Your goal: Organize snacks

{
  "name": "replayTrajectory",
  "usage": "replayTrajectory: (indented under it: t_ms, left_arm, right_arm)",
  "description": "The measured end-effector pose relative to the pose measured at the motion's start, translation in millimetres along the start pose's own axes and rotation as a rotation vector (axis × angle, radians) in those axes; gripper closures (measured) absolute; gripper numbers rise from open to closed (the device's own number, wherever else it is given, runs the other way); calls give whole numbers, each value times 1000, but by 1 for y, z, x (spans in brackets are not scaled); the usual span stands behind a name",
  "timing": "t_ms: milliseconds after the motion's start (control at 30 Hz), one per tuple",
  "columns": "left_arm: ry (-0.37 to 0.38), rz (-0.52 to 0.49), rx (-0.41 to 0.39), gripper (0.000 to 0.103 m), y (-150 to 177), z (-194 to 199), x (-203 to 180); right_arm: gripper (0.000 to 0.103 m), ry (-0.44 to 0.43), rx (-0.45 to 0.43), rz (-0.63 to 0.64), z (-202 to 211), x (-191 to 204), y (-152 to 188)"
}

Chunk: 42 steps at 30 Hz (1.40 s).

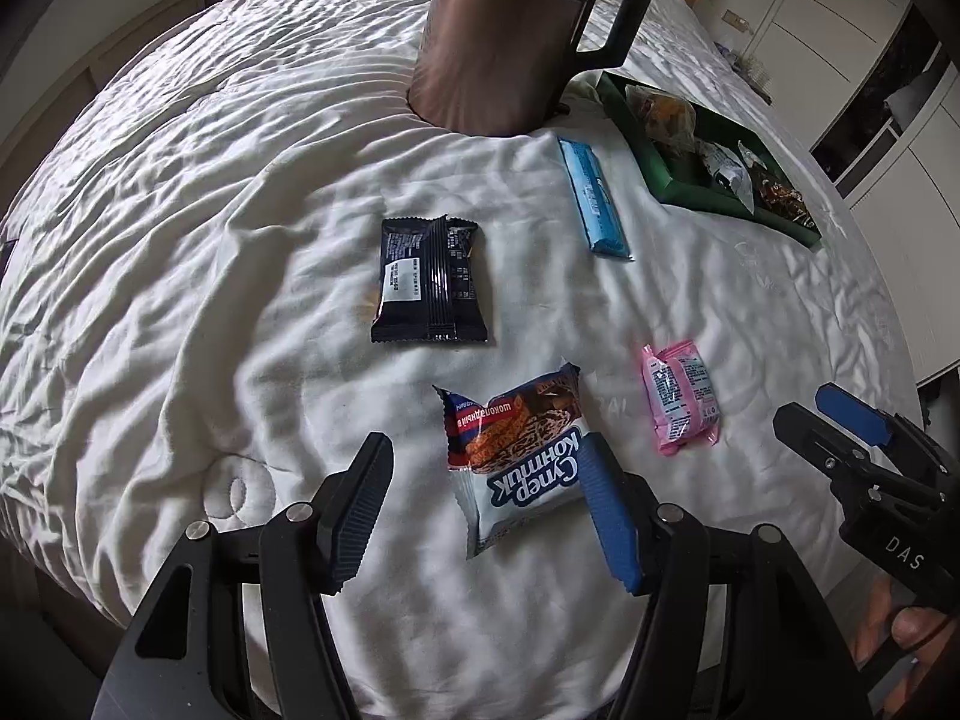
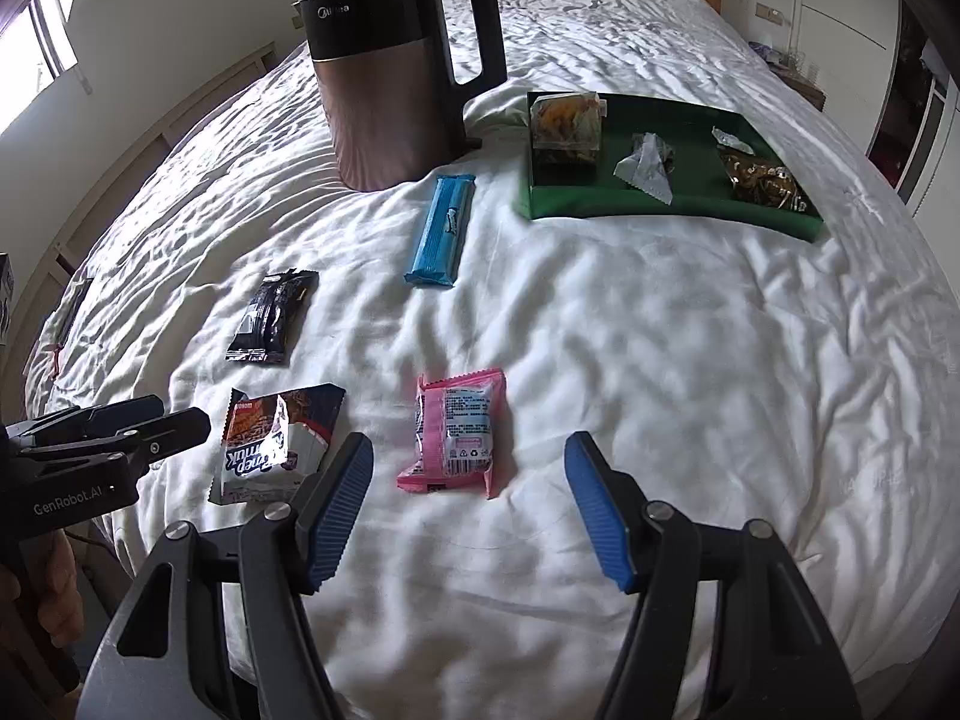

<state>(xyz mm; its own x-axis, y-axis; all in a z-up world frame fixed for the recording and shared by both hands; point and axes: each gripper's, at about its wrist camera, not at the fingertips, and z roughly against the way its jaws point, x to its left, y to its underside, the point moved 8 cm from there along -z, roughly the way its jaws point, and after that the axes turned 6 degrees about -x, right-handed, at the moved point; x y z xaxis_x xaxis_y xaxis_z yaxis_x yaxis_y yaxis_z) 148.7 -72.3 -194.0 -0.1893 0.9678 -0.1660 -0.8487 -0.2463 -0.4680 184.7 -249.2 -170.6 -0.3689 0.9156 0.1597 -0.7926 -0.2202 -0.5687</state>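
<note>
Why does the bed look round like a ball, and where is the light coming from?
Both views are fisheye, so the bed bulges and corners go dark. In the right wrist view a bright window glares at upper left; in the left wrist view the kettle is cropped.

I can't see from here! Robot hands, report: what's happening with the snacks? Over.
Left gripper open around the white wafer pack. Right gripper open, near the pink packet. Four snacks loose on the bed; green tray unblocked.
</note>
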Motion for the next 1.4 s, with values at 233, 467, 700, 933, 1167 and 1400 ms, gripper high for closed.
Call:
replayTrajectory:
  t_ms: [233, 467, 700, 933, 1167, 1400]
  left_arm:
    - [6, -17, 19, 38, 2, -13, -15]
    - [-19, -28, 59, 37, 7, -37, -22]
    - [-50, -44, 73, 37, 8, -54, -20]
    - [-48, -28, 101, 37, 12, -69, -15]
    - [-73, 3, 111, 37, 18, -82, -13]
    - [-89, 27, 144, 27, 27, -102, -4]
  right_arm:
    - [34, -20, 28, 17, -15, 5, 6]
    - [34, -26, 39, 16, -23, 2, 5]
    - [34, -32, 67, 20, -38, 3, 5]
    - [34, -54, 109, 21, -59, 13, 11]
    - [34, -47, 170, -4, -80, 6, 14]
    - [34, -46, 200, 6, -94, 4, 17]
